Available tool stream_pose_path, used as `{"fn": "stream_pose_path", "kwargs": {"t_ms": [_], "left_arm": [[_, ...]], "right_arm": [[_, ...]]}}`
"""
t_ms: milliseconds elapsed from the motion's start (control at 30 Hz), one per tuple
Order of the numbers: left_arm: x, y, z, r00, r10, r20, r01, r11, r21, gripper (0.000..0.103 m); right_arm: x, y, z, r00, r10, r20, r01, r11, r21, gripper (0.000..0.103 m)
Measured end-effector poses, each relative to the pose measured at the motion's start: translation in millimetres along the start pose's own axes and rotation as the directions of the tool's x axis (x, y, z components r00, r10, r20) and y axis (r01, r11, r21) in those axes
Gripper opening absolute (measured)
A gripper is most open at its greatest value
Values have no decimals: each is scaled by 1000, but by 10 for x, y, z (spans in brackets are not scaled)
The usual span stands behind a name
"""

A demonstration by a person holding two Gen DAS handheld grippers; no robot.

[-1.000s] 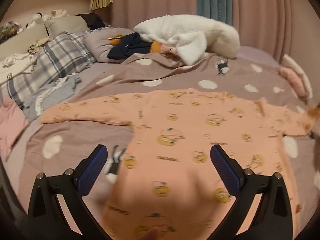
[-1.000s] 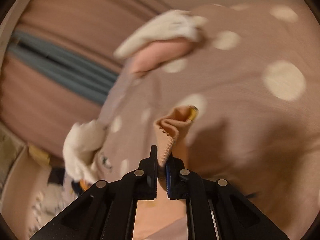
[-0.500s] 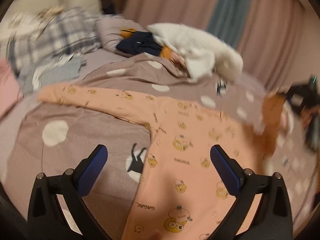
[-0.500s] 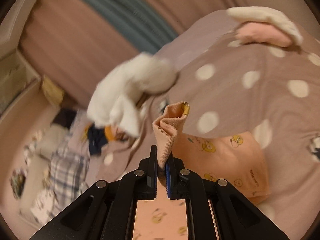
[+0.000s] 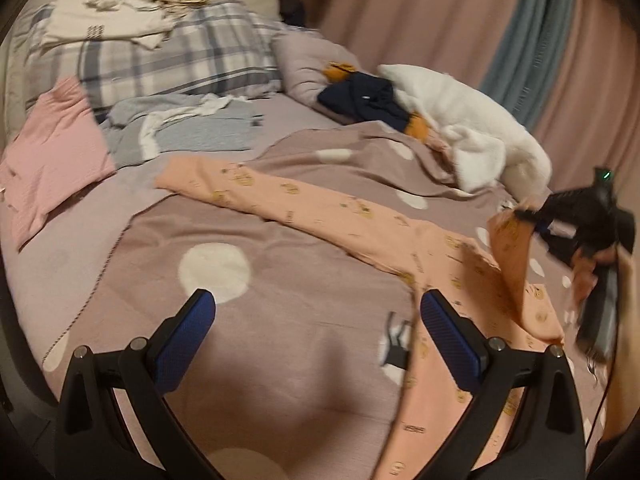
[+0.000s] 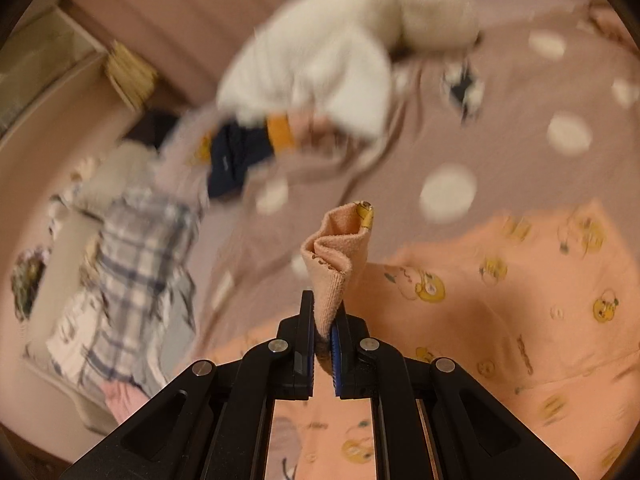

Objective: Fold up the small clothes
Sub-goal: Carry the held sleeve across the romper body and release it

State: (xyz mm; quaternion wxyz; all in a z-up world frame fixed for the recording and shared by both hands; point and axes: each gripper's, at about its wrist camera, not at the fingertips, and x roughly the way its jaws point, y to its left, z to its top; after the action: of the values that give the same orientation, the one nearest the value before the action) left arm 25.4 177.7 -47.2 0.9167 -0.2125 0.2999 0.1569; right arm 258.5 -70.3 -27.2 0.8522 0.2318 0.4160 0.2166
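Polka-dot blanket, plaid pillow, white fleece, navy garment, pink curtains

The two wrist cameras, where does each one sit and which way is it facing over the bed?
Left wrist: sits on the left claw, looking forward and down over the dotted blanket toward pillows and curtains; its open fingers show, nothing between them, plus the right claw at the right edge.
Right wrist: sits on the right claw, angled down across the bed; its fingers show, shut on a bunched sleeve end.
Shared: the peach garment, the white fluffy item and the plaid pillow.
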Motion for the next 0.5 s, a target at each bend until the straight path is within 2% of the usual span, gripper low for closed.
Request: {"fn": "stream_pose_path", "kwargs": {"t_ms": [67, 200, 300, 400, 467, 500], "left_arm": [[19, 88, 9, 1000, -2, -19, 2, 1000, -23, 103], [30, 219, 22, 999, -36, -18, 35, 997, -66, 103], [-10, 223, 24, 1000, 2, 18, -1, 1000, -31, 103], [-15, 228, 4, 997, 40, 73, -40, 999, 7, 103], [25, 274, -5, 997, 5, 75, -5, 1000, 1, 103], [52, 306, -7, 998, -16, 61, 17, 1000, -15, 103]], "right_arm": [[308, 50, -180, 997, -9, -73, 9, 1000, 2, 9], [676, 99, -450, 986, -16, -166, 17, 1000, 2, 9], [716, 67, -508, 976, -10, -216, 13, 1000, 13, 11], [728, 52, -550, 977, 36, -210, -28, 999, 38, 24], [733, 40, -570, 978, 62, -201, -49, 996, 70, 30], [740, 39, -583, 976, 82, -201, -64, 994, 93, 37]]}}
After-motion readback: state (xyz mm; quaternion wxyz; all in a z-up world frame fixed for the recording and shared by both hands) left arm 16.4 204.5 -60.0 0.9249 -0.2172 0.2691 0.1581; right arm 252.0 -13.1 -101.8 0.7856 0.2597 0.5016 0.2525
